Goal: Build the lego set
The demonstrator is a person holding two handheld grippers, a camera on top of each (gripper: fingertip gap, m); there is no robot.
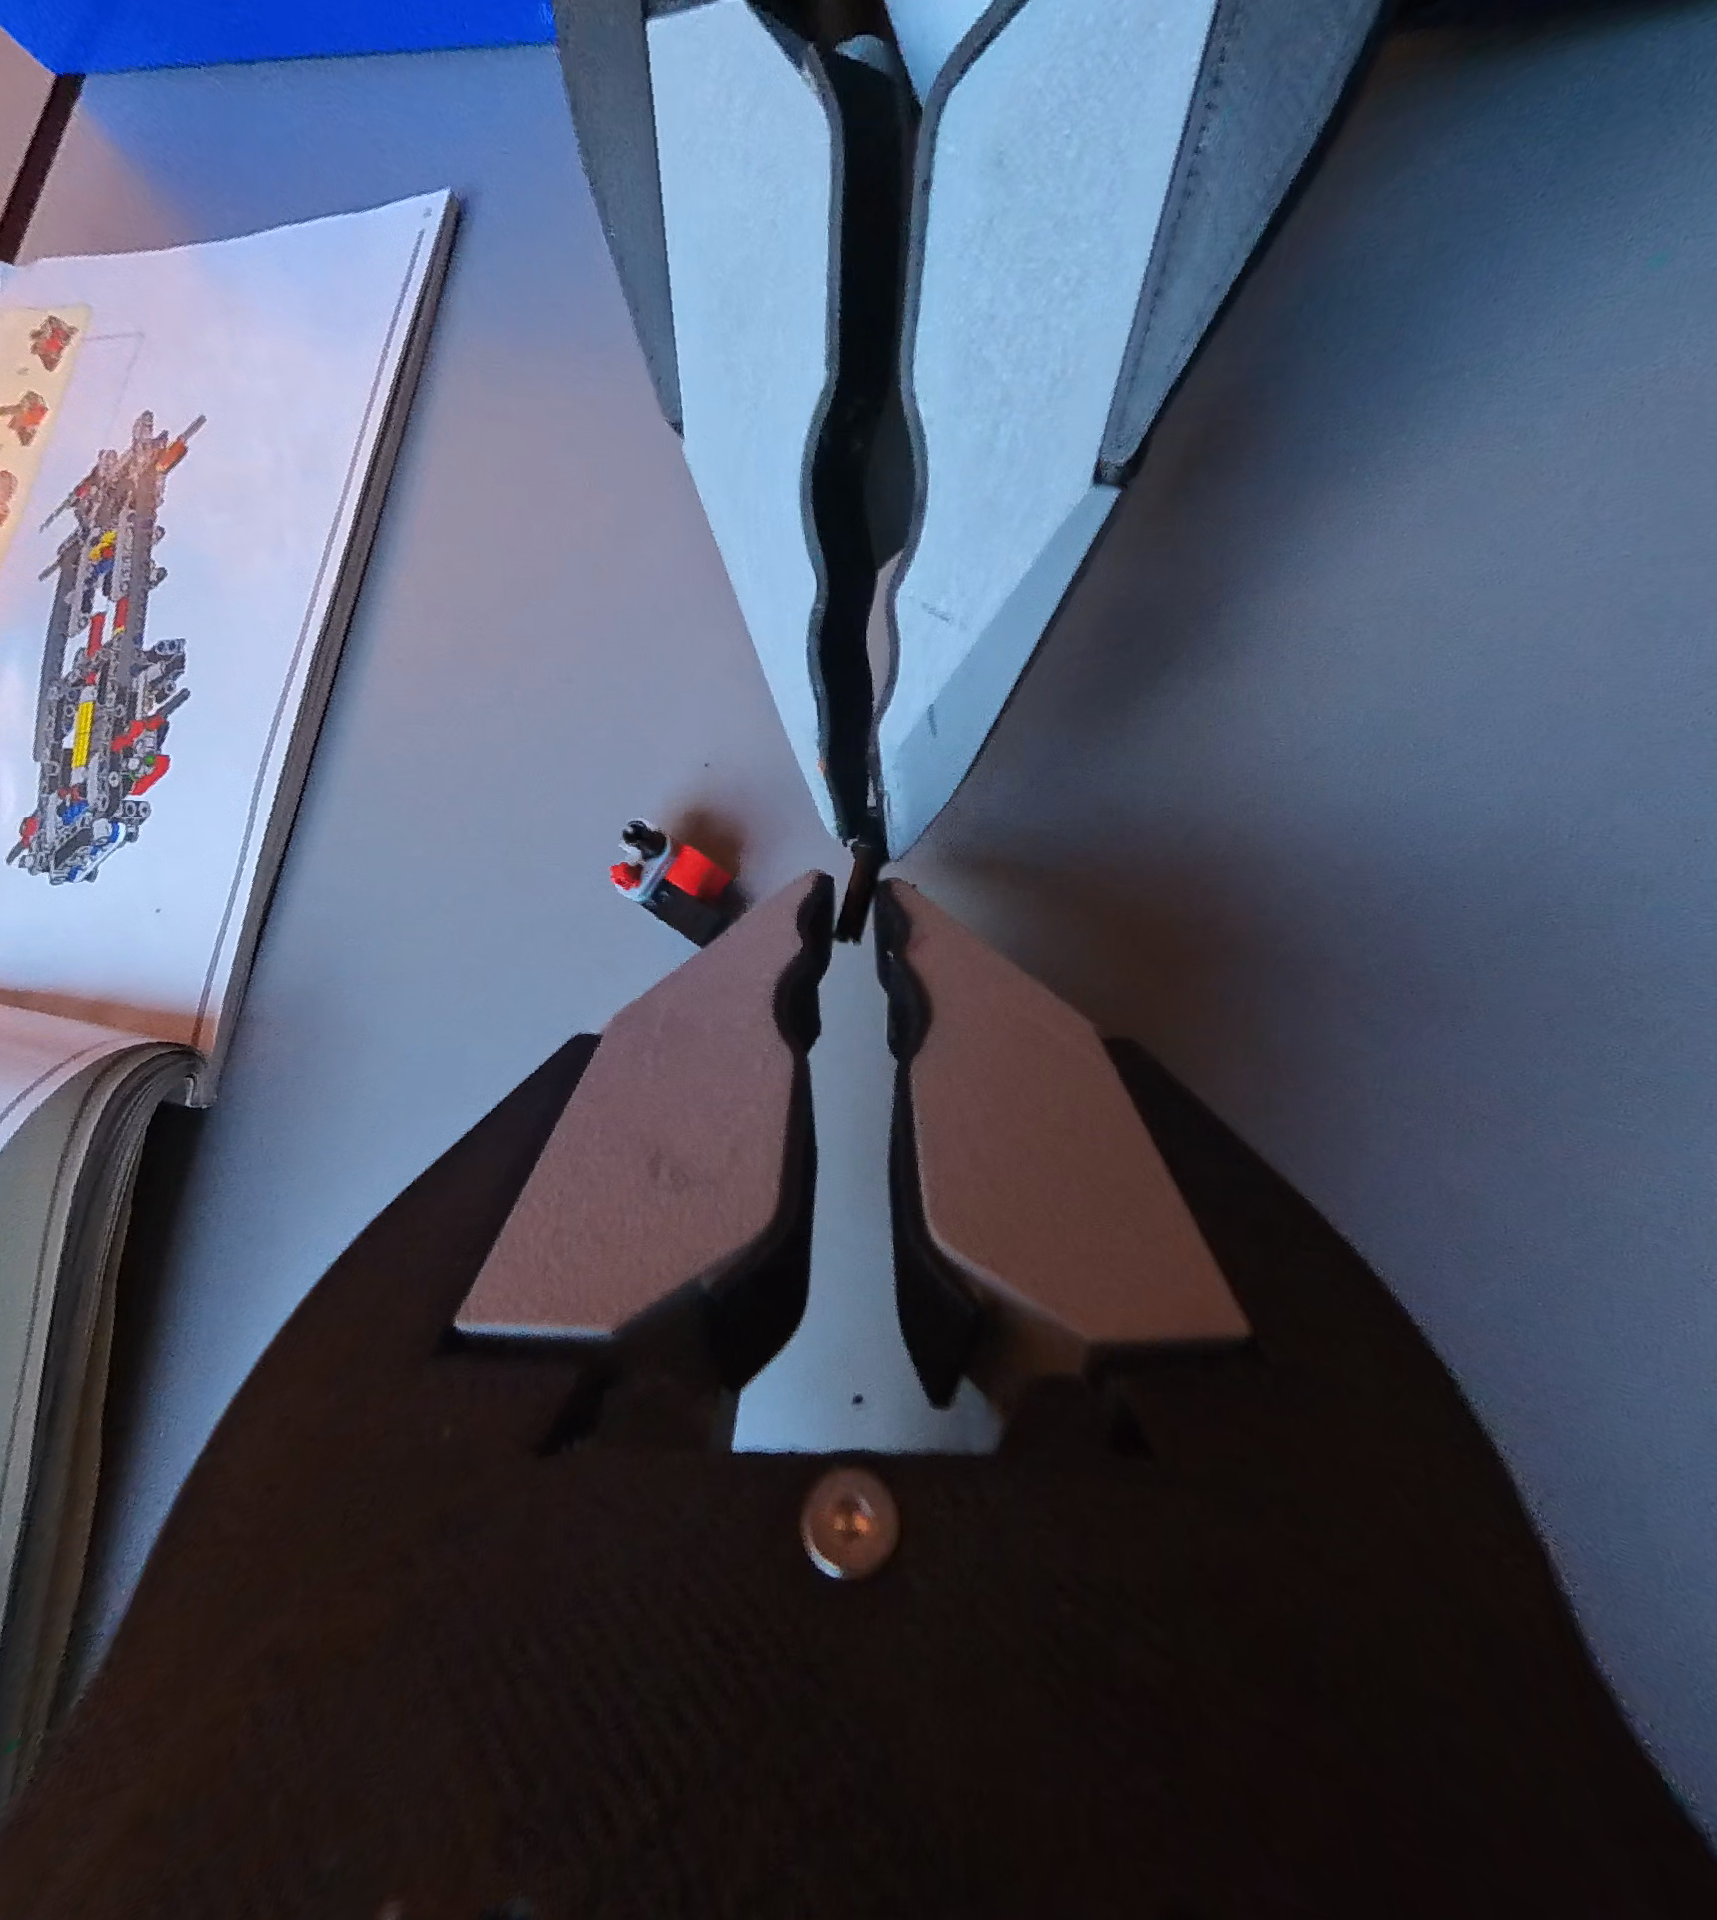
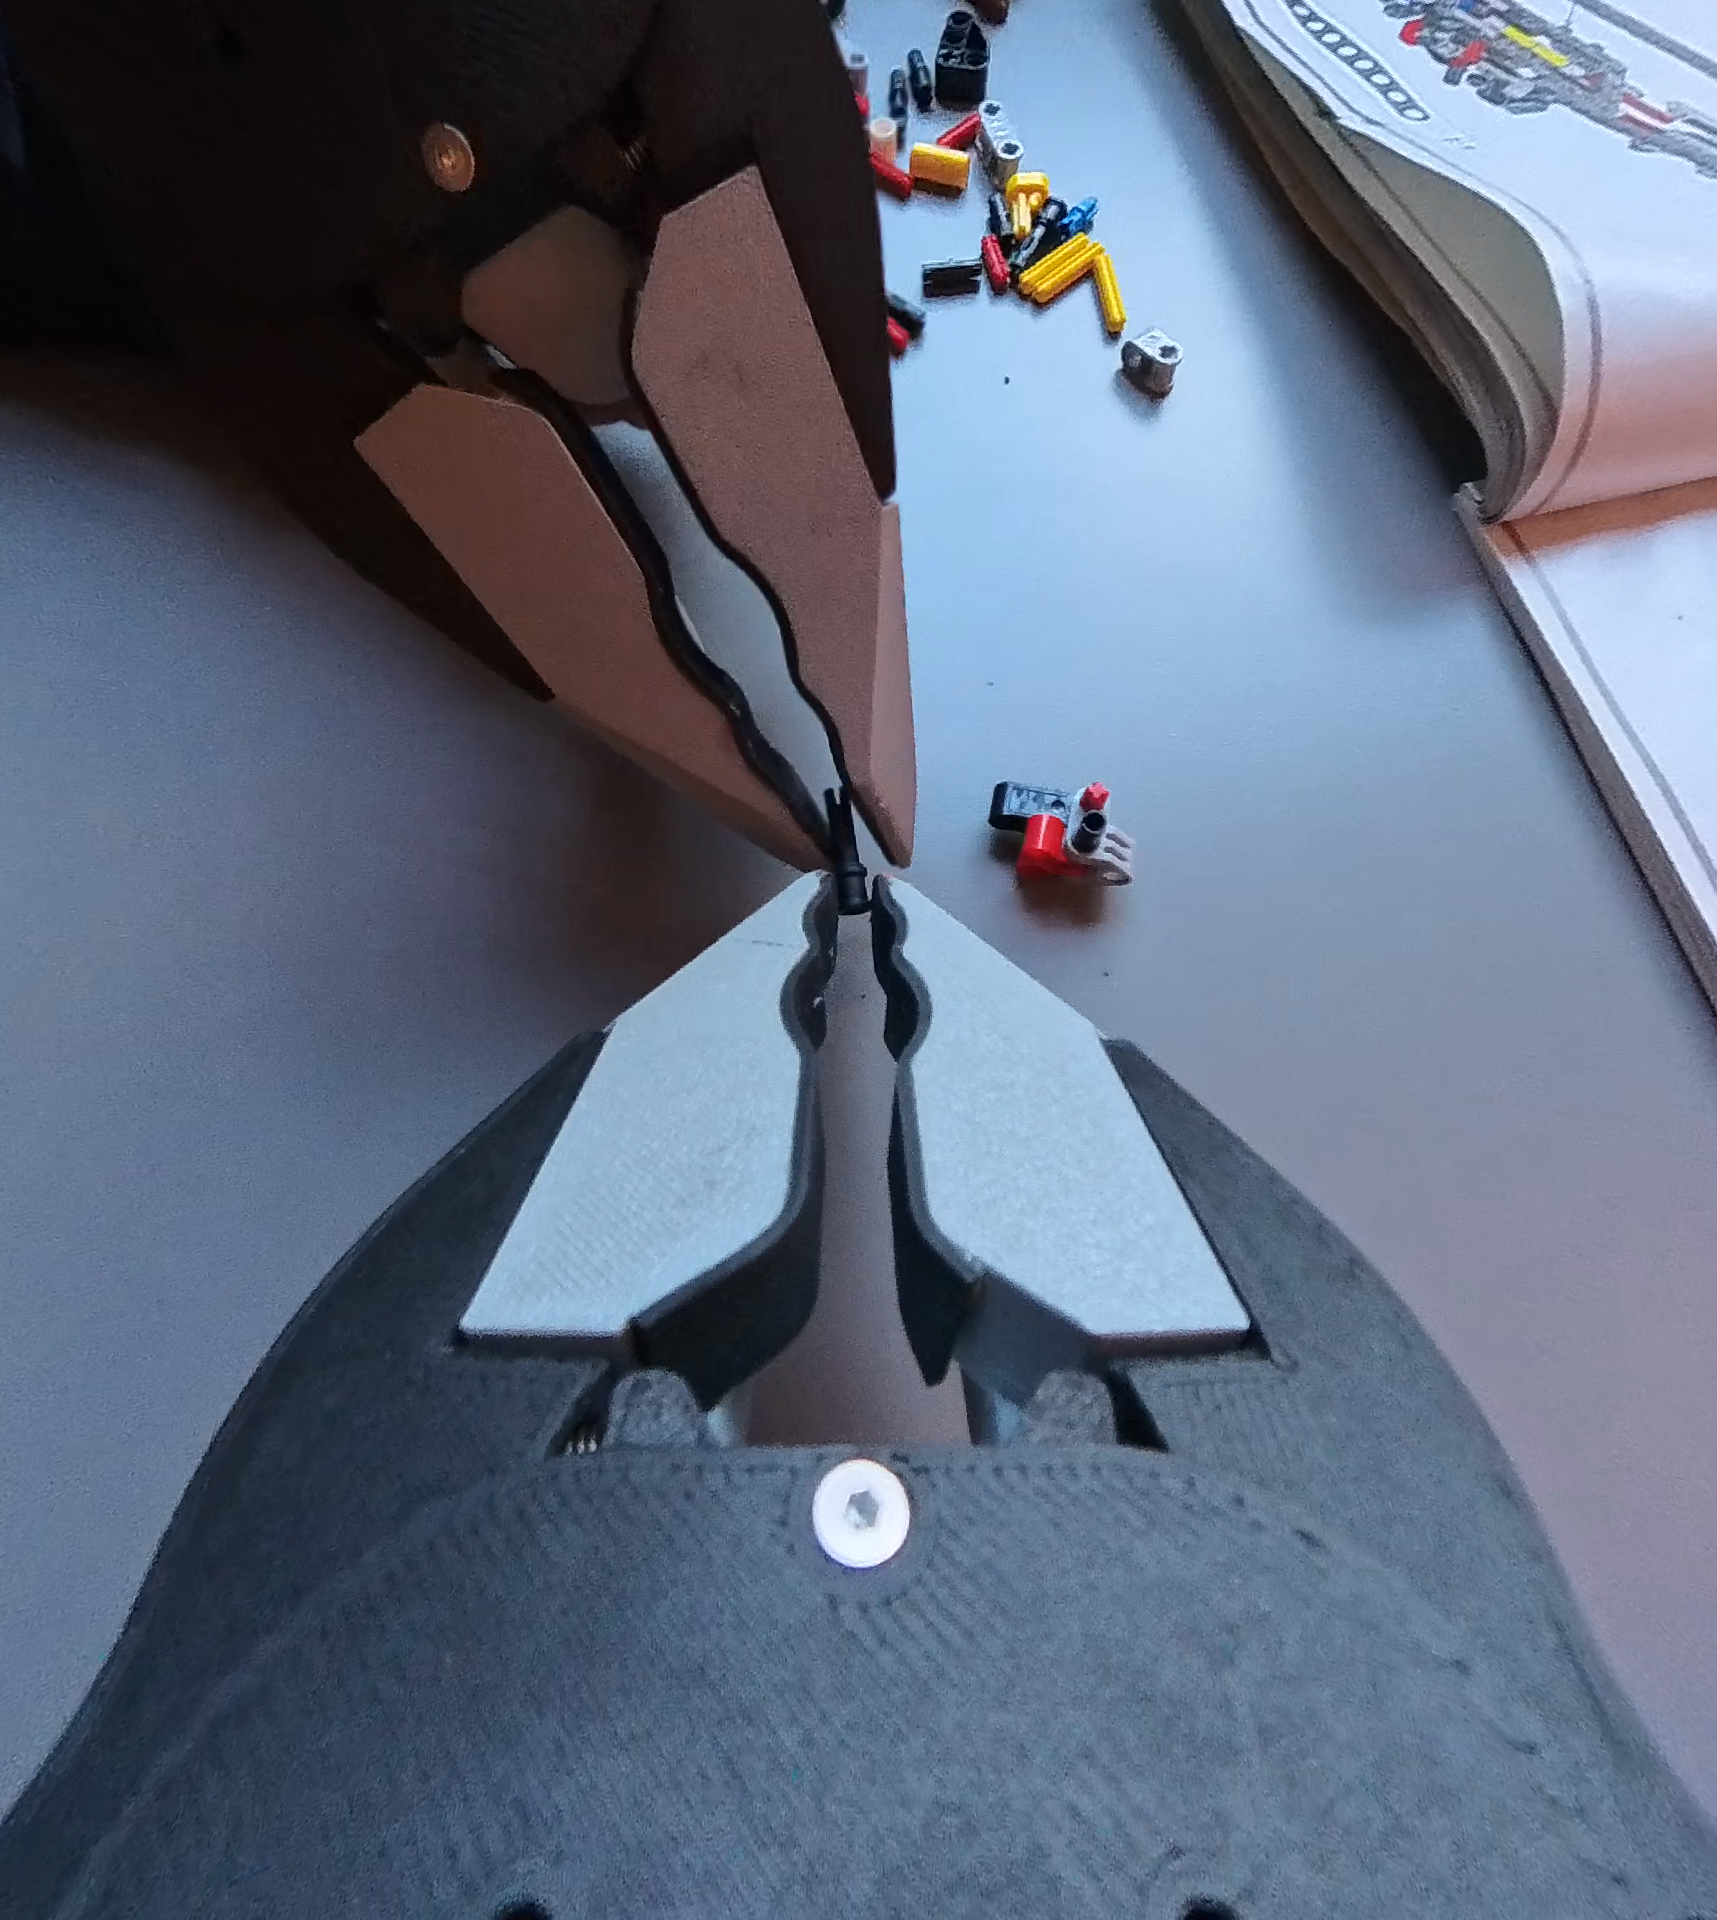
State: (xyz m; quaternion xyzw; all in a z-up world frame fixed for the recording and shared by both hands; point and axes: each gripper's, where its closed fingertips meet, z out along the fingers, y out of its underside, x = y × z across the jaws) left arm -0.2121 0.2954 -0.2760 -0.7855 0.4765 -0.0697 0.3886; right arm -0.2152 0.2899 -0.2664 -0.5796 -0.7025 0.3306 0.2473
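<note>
While the two grippers meet tip to tip over the middle of the bench (image 2: 1249, 644), a black pin (image 2: 846, 868) bridges them. The right gripper (image 2: 849, 899) pinches one end; the left gripper (image 1: 852, 914) stands slightly parted around the other, contact unclear. A small red-and-black assembly (image 2: 1056, 836) lies just beside, a booklet (image 1: 210, 582) at the bench edge.
</note>
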